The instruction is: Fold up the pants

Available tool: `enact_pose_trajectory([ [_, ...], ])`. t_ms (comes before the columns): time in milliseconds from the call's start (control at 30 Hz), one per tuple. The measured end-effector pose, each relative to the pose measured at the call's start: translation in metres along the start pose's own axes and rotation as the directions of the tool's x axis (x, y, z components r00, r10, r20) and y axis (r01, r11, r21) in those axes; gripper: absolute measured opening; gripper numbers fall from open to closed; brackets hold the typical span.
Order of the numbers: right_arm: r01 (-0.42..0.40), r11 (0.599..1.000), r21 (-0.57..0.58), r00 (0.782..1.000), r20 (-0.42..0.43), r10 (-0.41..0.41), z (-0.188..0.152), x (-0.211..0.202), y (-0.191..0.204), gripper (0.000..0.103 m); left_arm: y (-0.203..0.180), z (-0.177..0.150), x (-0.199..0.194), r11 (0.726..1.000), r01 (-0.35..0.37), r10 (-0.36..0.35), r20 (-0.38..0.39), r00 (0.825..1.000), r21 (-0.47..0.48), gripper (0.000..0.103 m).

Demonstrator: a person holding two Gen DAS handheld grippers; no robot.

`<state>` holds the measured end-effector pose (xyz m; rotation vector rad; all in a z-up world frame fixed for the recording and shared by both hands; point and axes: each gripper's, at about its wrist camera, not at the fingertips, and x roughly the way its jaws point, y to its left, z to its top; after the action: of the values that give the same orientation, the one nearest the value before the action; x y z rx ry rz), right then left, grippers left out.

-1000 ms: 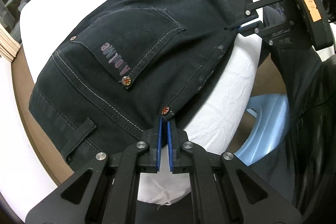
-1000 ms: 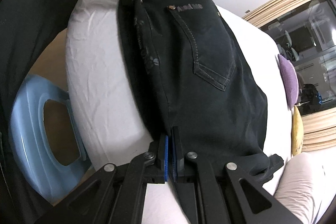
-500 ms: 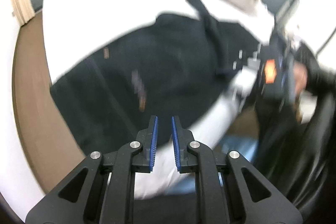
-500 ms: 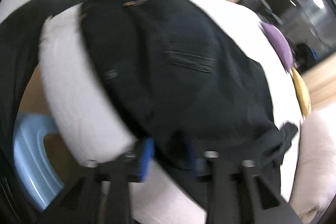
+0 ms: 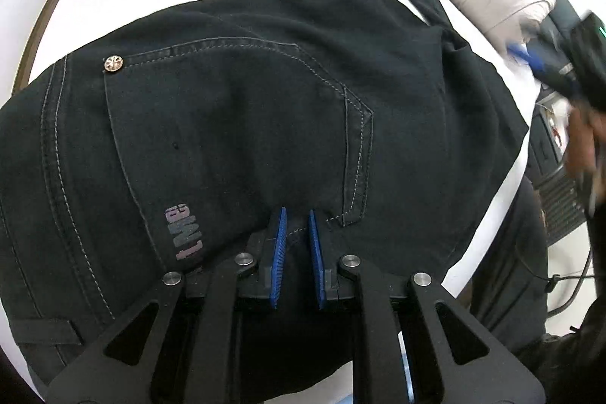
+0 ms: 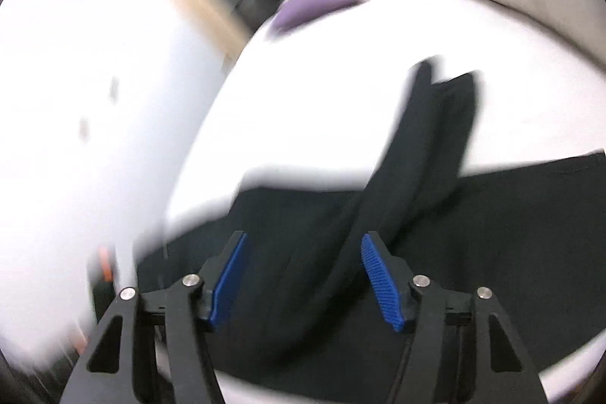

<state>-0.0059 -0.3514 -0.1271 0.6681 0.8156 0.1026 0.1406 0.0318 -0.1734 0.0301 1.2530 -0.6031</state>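
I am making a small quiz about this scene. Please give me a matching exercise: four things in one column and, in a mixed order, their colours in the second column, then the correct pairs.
Things:
1. pants
2. gripper pads
3. small cushion
4. bed sheet

Colours:
A. white
B. purple
C. black
D. blue

Pairs: 1-C, 2-D, 3-B, 4-A
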Motion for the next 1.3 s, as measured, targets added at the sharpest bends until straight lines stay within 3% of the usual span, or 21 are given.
enact_pose_trajectory([
  [167, 0.013, 0.973, 0.23, 1.0, -0.002, -0.012, 0.073, 0.053, -0.067, 0.06, -0.013, 0.003, 0.02, 0.999, -0.036, 0.036, -0.014, 0.999, -0.003, 0.012],
  [367, 0.132, 0.941, 0.313, 0.988, -0.121, -0.098, 0.093, 0.129, -0.092, 0.056, -0.011, 0.002, 0.024, 1.0, -0.024, 0.024, -0.017, 1.0, -0.017, 0.012],
  [400, 0.136, 0.937, 0.322, 0.987, -0.128, -0.099, 0.095, 0.14, -0.093, 0.046, -0.012, 0.004, 0.024, 1.0, -0.024, 0.024, -0.017, 1.0, -0.018, 0.012],
  [433, 0.142, 0.937, 0.318, 0.987, -0.123, -0.108, 0.096, 0.146, -0.092, 0.019, -0.012, 0.004, 0.026, 1.0, -0.024, 0.024, -0.017, 1.0, -0.019, 0.012],
  [467, 0.135, 0.938, 0.318, 0.987, -0.121, -0.101, 0.098, 0.15, -0.09, 0.009, -0.013, 0.004, 0.027, 1.0, -0.024, 0.023, -0.015, 1.0, -0.019, 0.012],
  [567, 0.144, 0.944, 0.296, 0.987, -0.112, -0.116, 0.106, 0.157, -0.083, 0.008, -0.004, -0.01, 0.014, 1.0, -0.022, 0.022, -0.012, 1.0, -0.017, 0.012],
  [767, 0.144, 0.933, 0.329, 0.989, -0.01, -0.15, 0.12, 0.126, -0.083, 0.007, -0.003, -0.012, 0.012, 0.999, -0.029, 0.029, -0.007, 1.0, -0.015, 0.012],
  [967, 0.191, 0.9, 0.391, 0.971, 0.058, -0.232, 0.113, 0.064, -0.102, 0.007, -0.006, -0.014, 0.011, 0.999, -0.031, 0.031, -0.003, 1.0, -0.014, 0.013],
  [1133, 0.199, 0.824, 0.531, 0.961, 0.058, -0.27, 0.064, 0.023, -0.132, 0.008, -0.005, -0.016, 0.01, 0.999, -0.029, 0.029, -0.003, 1.0, -0.017, 0.013],
  [1200, 0.165, 0.761, 0.628, 0.964, 0.061, -0.259, 0.033, 0.012, -0.153, 0.009, -0.005, -0.016, 0.01, 0.999, -0.03, 0.03, -0.001, 1.0, -0.017, 0.013],
  [1267, 0.201, 0.694, 0.692, 0.953, 0.027, -0.302, 0.006, 0.007, -0.166, 0.01, -0.006, -0.017, 0.01, 0.999, -0.033, 0.033, -0.001, 0.999, -0.019, 0.013],
  [1300, 0.193, 0.682, 0.705, 0.951, 0.036, -0.306, -0.001, 0.003, -0.169, 0.01, -0.006, -0.016, 0.009, 0.999, -0.035, 0.035, -0.002, 0.999, -0.018, 0.013],
])
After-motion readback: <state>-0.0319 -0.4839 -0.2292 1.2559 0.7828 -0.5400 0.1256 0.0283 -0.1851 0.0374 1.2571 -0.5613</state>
